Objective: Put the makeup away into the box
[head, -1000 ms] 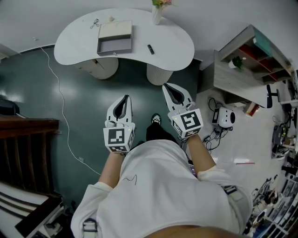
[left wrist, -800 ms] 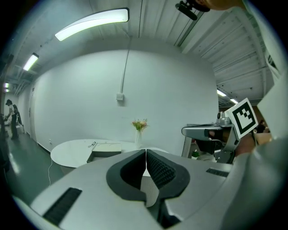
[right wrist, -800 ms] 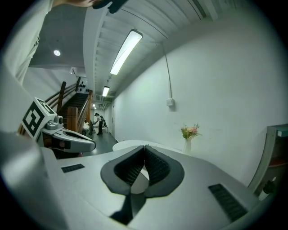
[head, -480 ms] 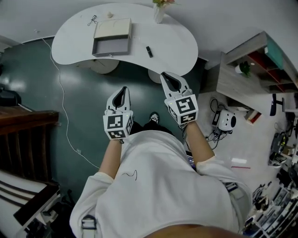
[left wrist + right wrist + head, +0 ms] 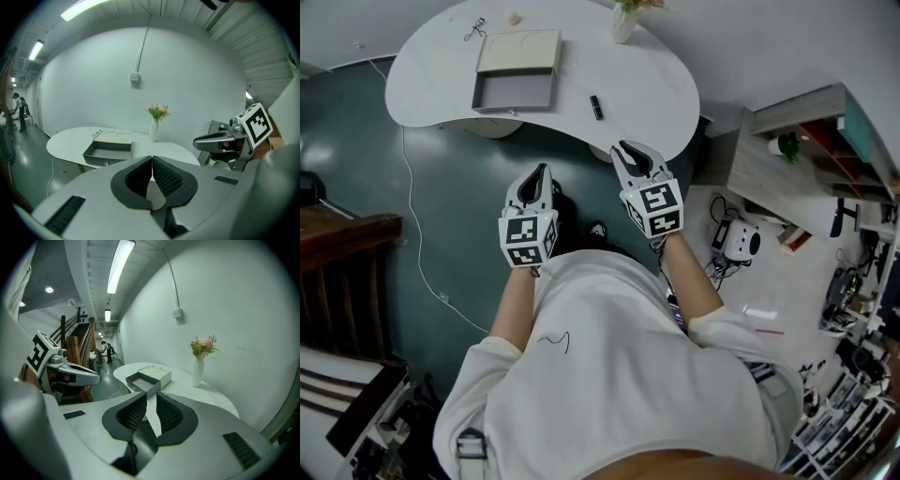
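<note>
The table (image 5: pixel 661 89) is white, the box (image 5: pixel 508 91) grey, the floor (image 5: pixel 455 202) dark green.

I counted two grippers: the left gripper (image 5: pixel 540 172), and the right gripper (image 5: pixel 626 148), whose jaws were opening with nothing between them. There was one white table (image 5: pixel 656 84). On it stood one grey box (image 5: pixel 508 92), one vase (image 5: pixel 625 23) of flowers, one small dark makeup stick (image 5: pixel 596 106), one pale bit (image 5: pixel 515 18) and one wiry thing (image 5: pixel 473 30). One shelf unit (image 5: pixel 773 159) stood beside it.
</note>
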The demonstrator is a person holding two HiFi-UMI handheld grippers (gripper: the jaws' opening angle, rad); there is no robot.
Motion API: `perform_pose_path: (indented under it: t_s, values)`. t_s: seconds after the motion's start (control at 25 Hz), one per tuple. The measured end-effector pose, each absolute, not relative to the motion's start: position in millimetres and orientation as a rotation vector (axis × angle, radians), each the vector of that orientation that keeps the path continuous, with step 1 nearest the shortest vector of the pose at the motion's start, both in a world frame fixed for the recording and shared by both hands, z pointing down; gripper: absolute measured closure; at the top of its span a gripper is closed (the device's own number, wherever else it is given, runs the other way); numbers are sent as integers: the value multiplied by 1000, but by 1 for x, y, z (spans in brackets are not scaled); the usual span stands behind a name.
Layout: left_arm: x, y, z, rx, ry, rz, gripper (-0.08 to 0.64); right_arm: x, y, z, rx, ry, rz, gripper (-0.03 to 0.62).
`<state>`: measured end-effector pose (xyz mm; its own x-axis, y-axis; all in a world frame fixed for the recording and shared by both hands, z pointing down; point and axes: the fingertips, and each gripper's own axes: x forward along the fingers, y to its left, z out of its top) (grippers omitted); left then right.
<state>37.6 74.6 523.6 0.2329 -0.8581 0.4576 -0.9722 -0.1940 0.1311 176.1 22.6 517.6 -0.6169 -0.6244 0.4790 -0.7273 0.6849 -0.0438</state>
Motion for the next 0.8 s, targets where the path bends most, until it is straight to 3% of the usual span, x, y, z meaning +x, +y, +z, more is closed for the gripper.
perform_pose_path:
  t_s: [0.8]
  values:
    - [-64, -78, 587, 2181, -1415, 514, 538, 118, -106, 644, 1087, -2019, 567, 472]
